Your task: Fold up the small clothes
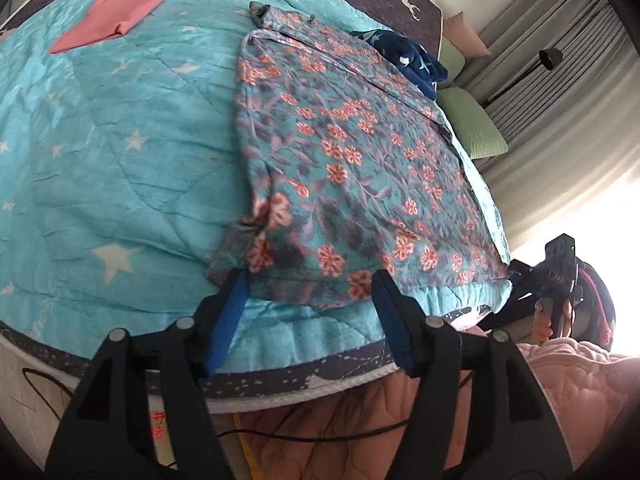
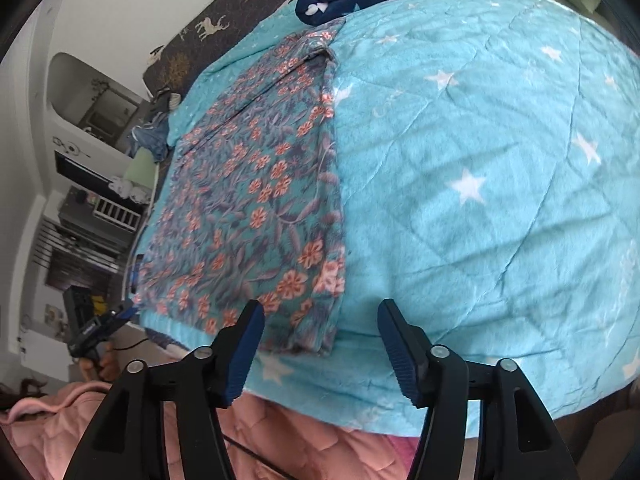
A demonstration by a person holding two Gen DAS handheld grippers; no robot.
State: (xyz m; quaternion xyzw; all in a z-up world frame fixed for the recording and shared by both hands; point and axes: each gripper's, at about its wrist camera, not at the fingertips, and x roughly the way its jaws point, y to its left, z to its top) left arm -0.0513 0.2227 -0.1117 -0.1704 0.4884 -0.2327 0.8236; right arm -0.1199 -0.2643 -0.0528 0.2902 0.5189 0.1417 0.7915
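A floral garment (image 1: pixel 352 160) lies spread flat on the bed, on a turquoise quilt (image 1: pixel 120 140) printed with white stars. The cloth looks thin and soft, teal with coral flowers and greyish-purple leaves, and it makes a long, roughly rectangular shape with a stitched hem along the near edge. One side is folded over itself, leaving a straight crease running down its length. The quilt under it is fleecy and stitched in a diamond pattern, with faint wrinkles.

The left tongs (image 1: pixel 310 284) stand wide open at the near hem, their ribbed blue pads framing the garment's near left corner. The left pad sits just by the bunched, darker corner of the cloth; whether it touches is hard to tell. The right tongs (image 2: pixel 322 314) are also spread open, holding nothing, at the garment's near right corner. Their left pad overlaps the hem in the right wrist view, and the right pad is over bare quilt just beside the cloth.

Farther up the bed, a pink garment (image 1: pixel 116 16) lies folded flat, well apart from the floral one. A navy fleece (image 1: pixel 408 58) with pale stars is heaped by the floral garment's far end. A green pillow (image 1: pixel 472 124) sits at the bed's edge beyond it.
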